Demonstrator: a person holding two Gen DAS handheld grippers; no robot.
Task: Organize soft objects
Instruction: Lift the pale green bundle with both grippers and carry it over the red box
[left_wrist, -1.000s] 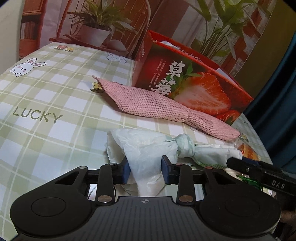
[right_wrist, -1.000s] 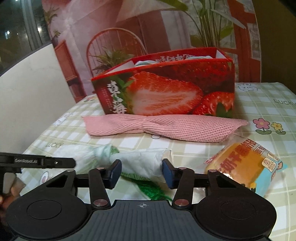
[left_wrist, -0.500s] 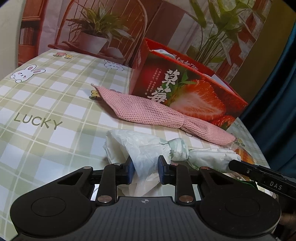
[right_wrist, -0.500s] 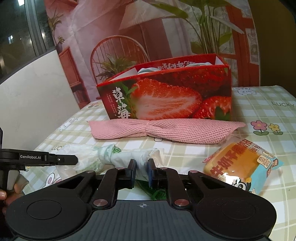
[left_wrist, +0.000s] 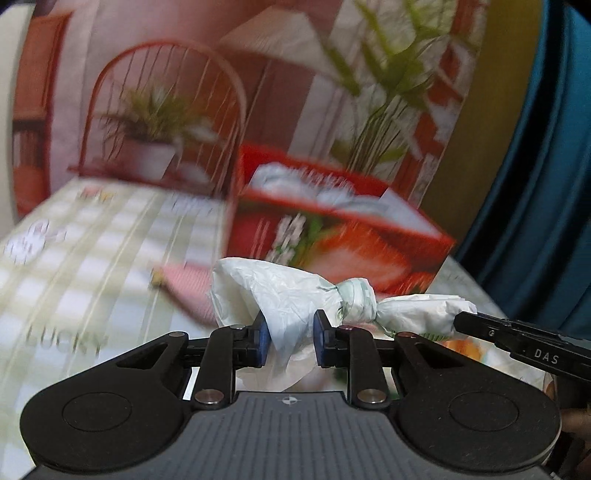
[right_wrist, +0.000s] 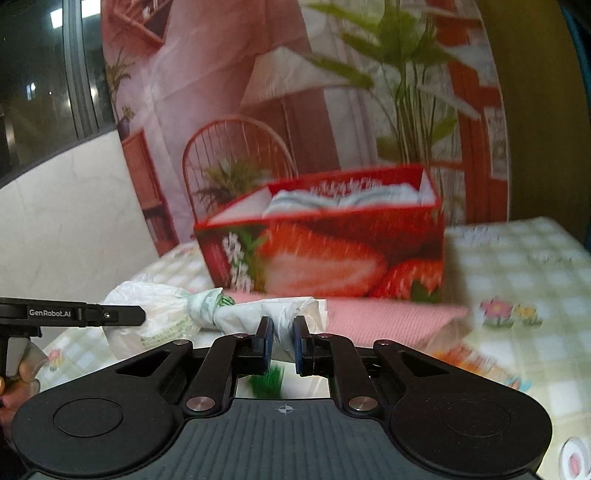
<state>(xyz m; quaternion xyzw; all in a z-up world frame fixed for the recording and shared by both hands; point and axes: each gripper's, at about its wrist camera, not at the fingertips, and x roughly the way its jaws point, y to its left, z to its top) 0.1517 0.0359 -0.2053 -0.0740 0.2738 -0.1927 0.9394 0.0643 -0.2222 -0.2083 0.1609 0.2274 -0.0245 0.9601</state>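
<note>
A white plastic bag (left_wrist: 295, 291), knotted in the middle, hangs lifted off the checked tablecloth (left_wrist: 92, 266) between both grippers. My left gripper (left_wrist: 288, 339) is shut on the bag's wide crumpled end. My right gripper (right_wrist: 283, 341) is shut on the narrow rolled end (right_wrist: 258, 314). In the left wrist view a black finger (left_wrist: 480, 325) of the right gripper reaches the bag's tip. Behind the bag stands an open red strawberry box (right_wrist: 332, 251) with pale folded items inside. A pink mesh cloth (right_wrist: 388, 317) lies in front of the box.
A wrapped orange bun (right_wrist: 472, 362) lies on the cloth at the right, blurred. A printed backdrop of a chair and plants stands behind the box (left_wrist: 332, 240). A blue curtain (left_wrist: 535, 184) hangs beyond the table's right edge. A hand (right_wrist: 14, 384) holds the left gripper's handle.
Both grippers closed on the bag's two ends and then rose, lifting it off the tablecloth. The box's open top has come into view.
</note>
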